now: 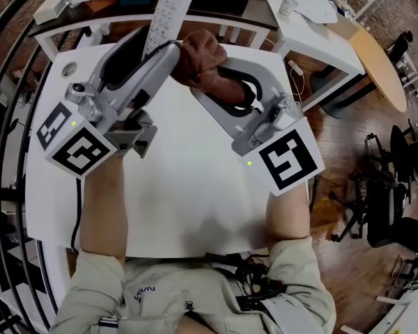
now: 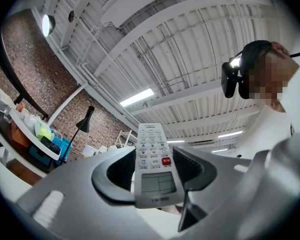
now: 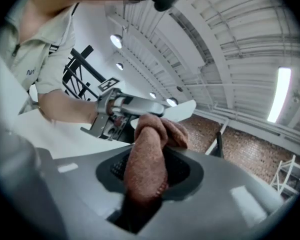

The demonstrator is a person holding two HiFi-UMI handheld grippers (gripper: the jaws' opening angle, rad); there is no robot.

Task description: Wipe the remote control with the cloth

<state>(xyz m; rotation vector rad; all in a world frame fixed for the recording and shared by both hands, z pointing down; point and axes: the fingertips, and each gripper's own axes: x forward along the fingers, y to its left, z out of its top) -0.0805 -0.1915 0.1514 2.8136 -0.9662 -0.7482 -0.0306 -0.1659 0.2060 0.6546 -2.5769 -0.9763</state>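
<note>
Plainly, the main risk is leverage. The left gripper (image 1: 145, 51) clamps the remote (image 1: 168, 12) by its display end only, jaws part-way closed on its two long edges, so most of the body sticks out past the pads unsupported. A hard sideways push from the cloth (image 1: 202, 61) could twist the remote in that grip or slide it out, dropping it onto the table (image 1: 188, 200) below. The right gripper (image 1: 223, 82) has narrow jaws pinching the cloth's waist, with a bunched wad bulging past the tips. A stroke that drags could tug the cloth loose or catch it on the left gripper's nearer jaw, which the wad sits against at the remote's 4 o'clock side. Whether the cloth touches the remote itself I cannot tell. Pressure on the key face might also press buttons, and the stretch inside the jaws would probably go unwiped without a re-grip. In the head view the remote is held in the air over the table's far edge, at about 12 o'clock of the frame. Its long axis runs from 7 o'clock up to 1 o'clock, with the free button end pointing away from the person and tilted upward, keys facing up.
</note>
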